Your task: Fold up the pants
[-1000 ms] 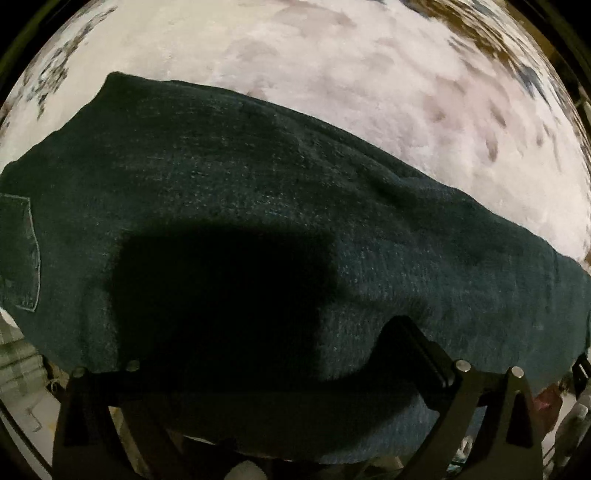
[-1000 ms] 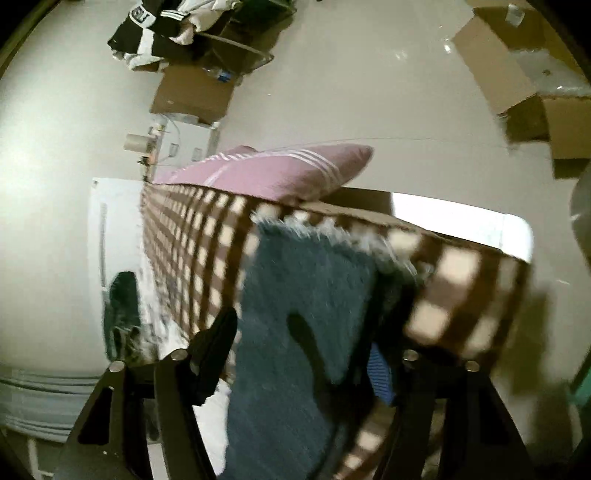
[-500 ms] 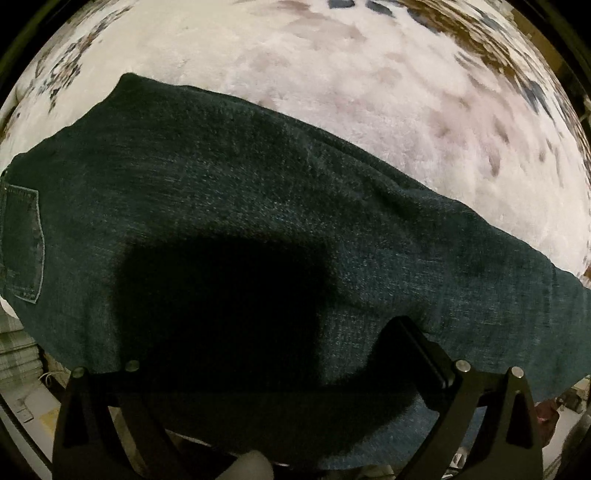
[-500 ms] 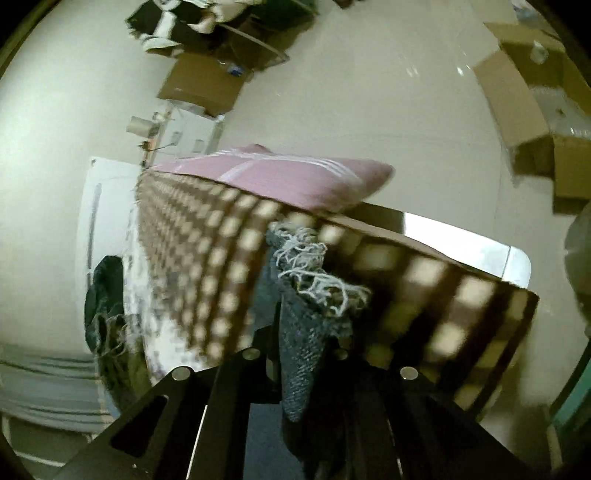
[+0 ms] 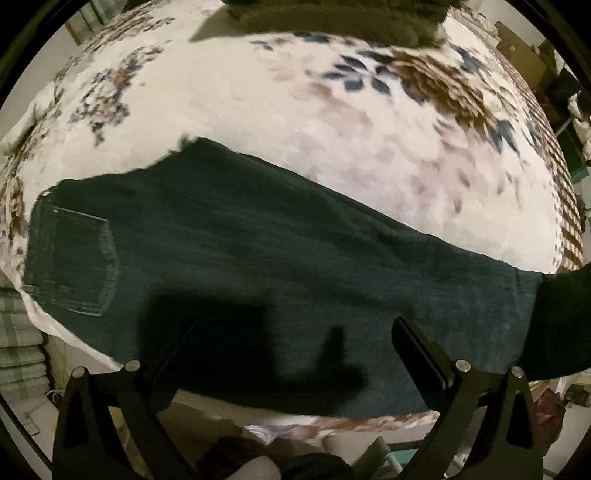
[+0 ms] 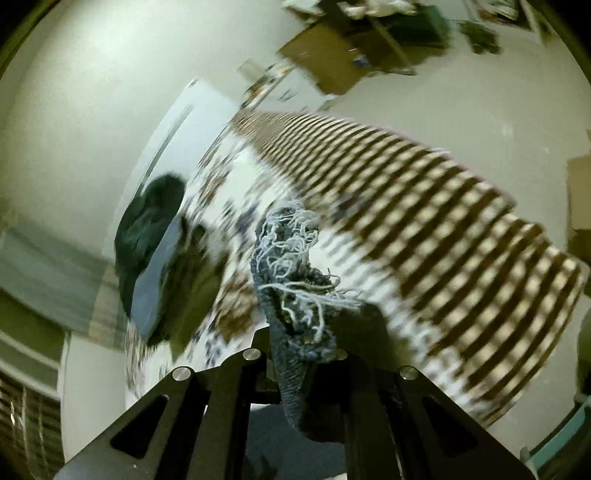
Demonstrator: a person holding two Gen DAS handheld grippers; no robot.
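Note:
Dark denim pants [image 5: 258, 251] lie flat across a floral bed cover [image 5: 258, 96], with the back pocket [image 5: 79, 266] at the left and the legs running off to the right. My left gripper [image 5: 291, 354] hovers open above the pants' near edge and holds nothing. My right gripper [image 6: 299, 354] is shut on the frayed hem [image 6: 291, 266] of a pant leg, which sticks up between the closed fingers above the bed.
A brown-and-cream checked blanket [image 6: 443, 229] covers the bed's far part. A pile of dark clothes [image 6: 147, 236] lies on the bed. Cardboard boxes [image 6: 325, 62] and clutter stand on the pale floor. A dark cushion [image 5: 332, 18] lies at the bed's top edge.
My right gripper closed on the frayed hem and swung with it over the bed. My left gripper drew back from the pants, so more of the bed shows.

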